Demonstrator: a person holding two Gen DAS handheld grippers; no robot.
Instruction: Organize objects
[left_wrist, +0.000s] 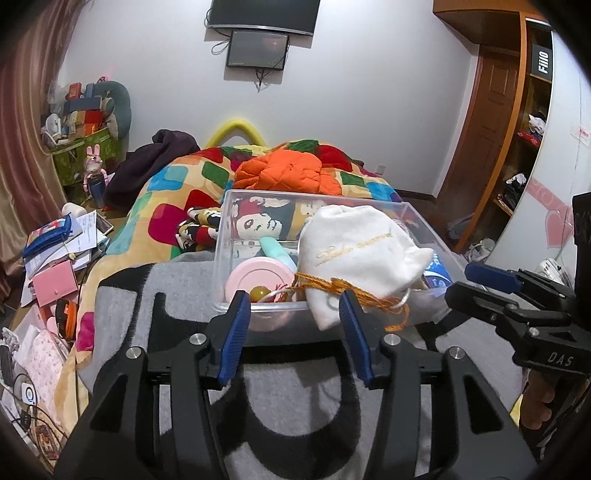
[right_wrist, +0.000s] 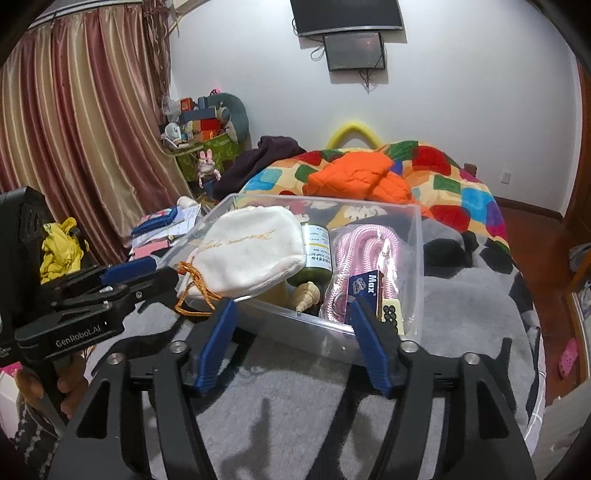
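the white pouch (left_wrist: 356, 254) lies in the clear box (left_wrist: 258, 308) on the gray blanket (left_wrist: 155, 280), hanging over the near edge. the left claw (left_wrist: 293, 319) and right claw (right_wrist: 291, 321) are open, holding nothing.

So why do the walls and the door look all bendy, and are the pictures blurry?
Left wrist view: the fisheye lens bows the door and darkens the corners; the white pouch is sharp. Right wrist view: the curtain curves too, with soft shadows on the grey blanket.
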